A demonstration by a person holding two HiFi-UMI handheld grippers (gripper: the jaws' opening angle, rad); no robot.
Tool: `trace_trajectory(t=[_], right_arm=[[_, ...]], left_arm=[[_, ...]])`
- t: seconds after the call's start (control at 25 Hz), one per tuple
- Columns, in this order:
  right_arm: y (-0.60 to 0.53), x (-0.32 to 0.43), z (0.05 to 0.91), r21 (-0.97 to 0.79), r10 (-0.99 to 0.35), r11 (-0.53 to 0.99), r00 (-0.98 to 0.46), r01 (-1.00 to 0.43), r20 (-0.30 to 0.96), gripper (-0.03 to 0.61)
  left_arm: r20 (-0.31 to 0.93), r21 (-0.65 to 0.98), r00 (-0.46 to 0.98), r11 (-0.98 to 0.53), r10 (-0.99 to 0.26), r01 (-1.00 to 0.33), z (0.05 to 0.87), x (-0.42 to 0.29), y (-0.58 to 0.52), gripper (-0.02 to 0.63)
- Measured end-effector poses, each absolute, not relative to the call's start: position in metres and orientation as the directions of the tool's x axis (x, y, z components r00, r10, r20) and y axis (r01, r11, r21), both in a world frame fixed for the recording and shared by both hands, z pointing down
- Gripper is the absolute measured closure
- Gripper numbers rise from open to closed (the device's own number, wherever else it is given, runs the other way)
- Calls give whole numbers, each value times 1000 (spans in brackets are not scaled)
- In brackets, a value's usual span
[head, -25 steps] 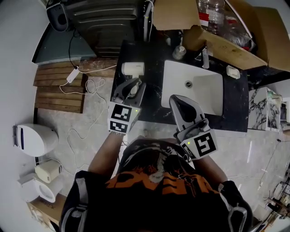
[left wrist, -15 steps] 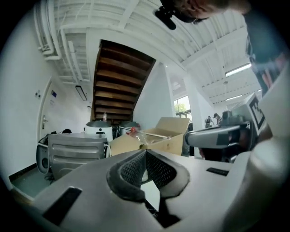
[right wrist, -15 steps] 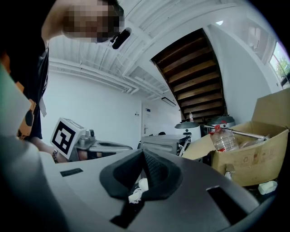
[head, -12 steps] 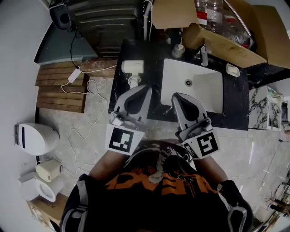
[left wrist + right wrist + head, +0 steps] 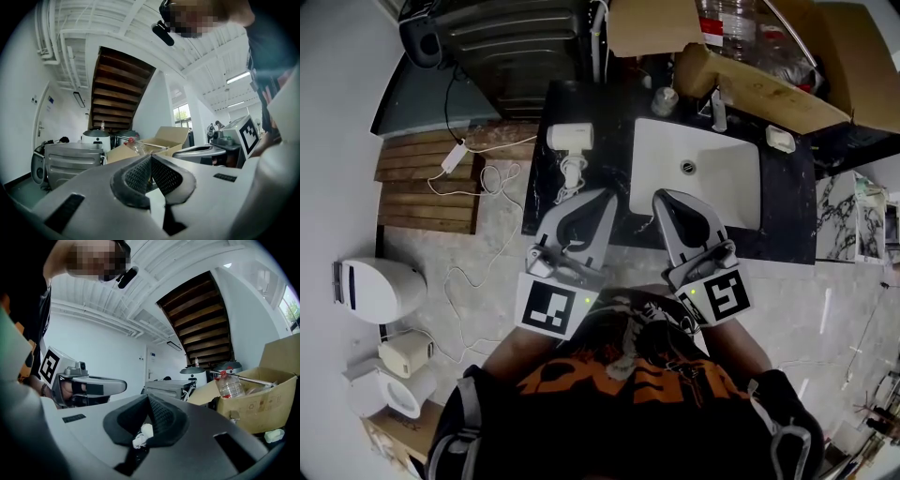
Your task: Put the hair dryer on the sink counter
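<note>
The white hair dryer [image 5: 570,138] lies on the black sink counter [image 5: 614,141], left of the basin, with its cord [image 5: 572,175] bunched in front of it. My left gripper [image 5: 604,195] hangs over the counter's front edge, near side of the dryer and apart from it. In the left gripper view its pads [image 5: 151,158] meet, with nothing between them. My right gripper [image 5: 661,198] is level with it, over the front of the white sink [image 5: 717,192]. It is shut too [image 5: 149,398] and holds nothing.
A faucet [image 5: 719,111] and a soap dish [image 5: 780,139] stand behind the basin. An open cardboard box [image 5: 759,84] with bottles overhangs the back. Left of the counter are a wooden floor mat [image 5: 422,187], a loose white cable [image 5: 478,178] and a grey appliance [image 5: 520,42].
My left gripper has drawn back from the hair dryer's cord toward the person, and its jaws have come together. The dryer stays on the counter. The right gripper has barely moved.
</note>
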State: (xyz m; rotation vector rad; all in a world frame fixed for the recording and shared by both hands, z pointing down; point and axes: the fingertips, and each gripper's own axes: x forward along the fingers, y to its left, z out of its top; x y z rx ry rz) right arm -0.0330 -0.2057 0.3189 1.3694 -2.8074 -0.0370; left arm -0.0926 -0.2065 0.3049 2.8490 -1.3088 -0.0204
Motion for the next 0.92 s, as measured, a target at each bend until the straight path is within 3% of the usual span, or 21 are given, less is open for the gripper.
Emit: trace_trajectory(t=[0.92], right_arm=[[-204, -35, 312, 23, -799, 600, -600, -800, -26, 565]], left_arm=[[37, -28, 677, -678, -735, -735, 324, -82, -216, 591]])
